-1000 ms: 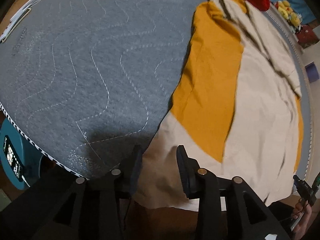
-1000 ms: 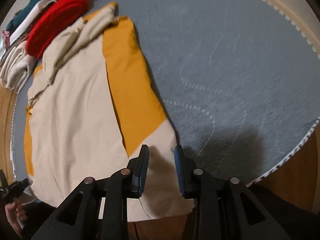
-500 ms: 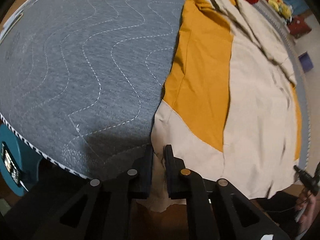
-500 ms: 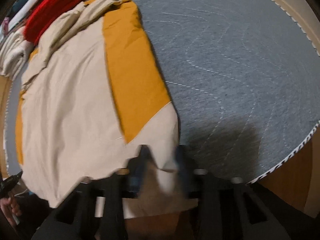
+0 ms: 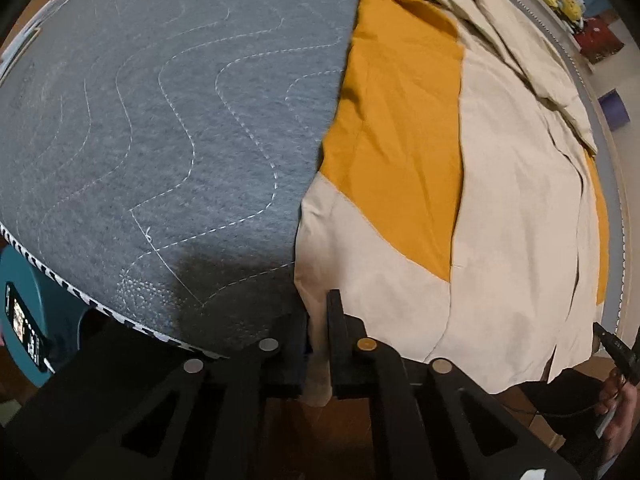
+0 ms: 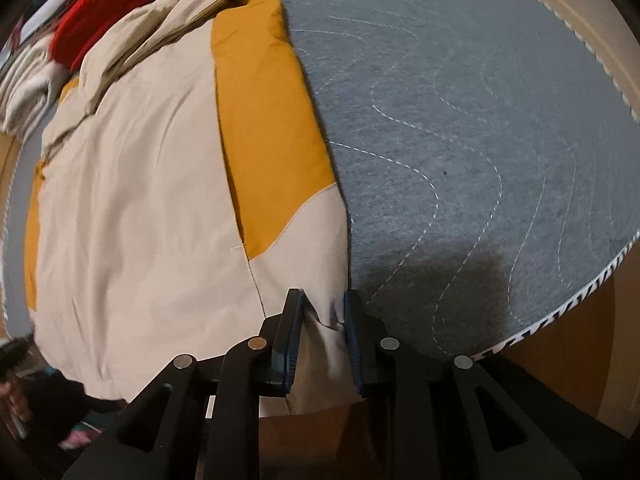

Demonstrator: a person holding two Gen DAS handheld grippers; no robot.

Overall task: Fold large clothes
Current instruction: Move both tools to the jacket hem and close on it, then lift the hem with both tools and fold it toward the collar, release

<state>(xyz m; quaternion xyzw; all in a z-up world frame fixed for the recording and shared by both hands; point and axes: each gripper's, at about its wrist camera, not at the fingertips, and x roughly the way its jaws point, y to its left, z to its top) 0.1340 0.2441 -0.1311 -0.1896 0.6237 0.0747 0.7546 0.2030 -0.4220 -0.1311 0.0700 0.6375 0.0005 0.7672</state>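
Now both claws, left claw [image 5: 318,320] and right claw [image 6: 322,320], pinch the garment [image 5: 500,200] hem.

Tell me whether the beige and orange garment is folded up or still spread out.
Spread out. The garment lies flat and long across the grey mat, side panels turned in, with no crosswise fold; both grippers pinch its near hem.

A grey quilted mat [image 5: 168,112] with wavy white stitching and a striped edge covers a round surface. Brown wood floor [image 6: 560,368] shows near. Light is dim and warm.
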